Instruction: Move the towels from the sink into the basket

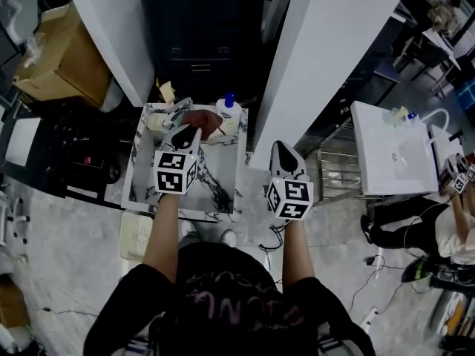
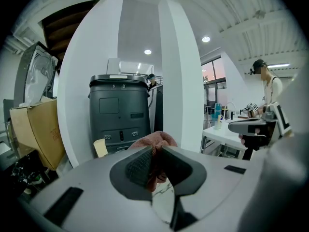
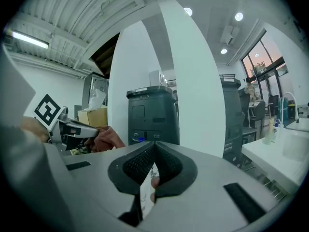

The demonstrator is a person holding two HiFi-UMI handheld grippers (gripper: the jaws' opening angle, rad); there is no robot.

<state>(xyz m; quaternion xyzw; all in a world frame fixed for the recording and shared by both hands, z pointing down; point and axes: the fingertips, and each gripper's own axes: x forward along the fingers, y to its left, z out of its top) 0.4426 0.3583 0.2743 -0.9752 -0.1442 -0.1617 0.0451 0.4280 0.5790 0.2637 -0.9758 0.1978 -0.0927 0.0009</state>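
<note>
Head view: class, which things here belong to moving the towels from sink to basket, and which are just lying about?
Belong to the job: towel, clamped in the left gripper; marble-patterned sink; cream basket beside the sink.

Just lying about: blue-capped bottle; cardboard box; dark grey machine; white table.

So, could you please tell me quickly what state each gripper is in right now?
The left gripper is closed on a reddish towel.
The right gripper is closed, with nothing between its jaws.
</note>
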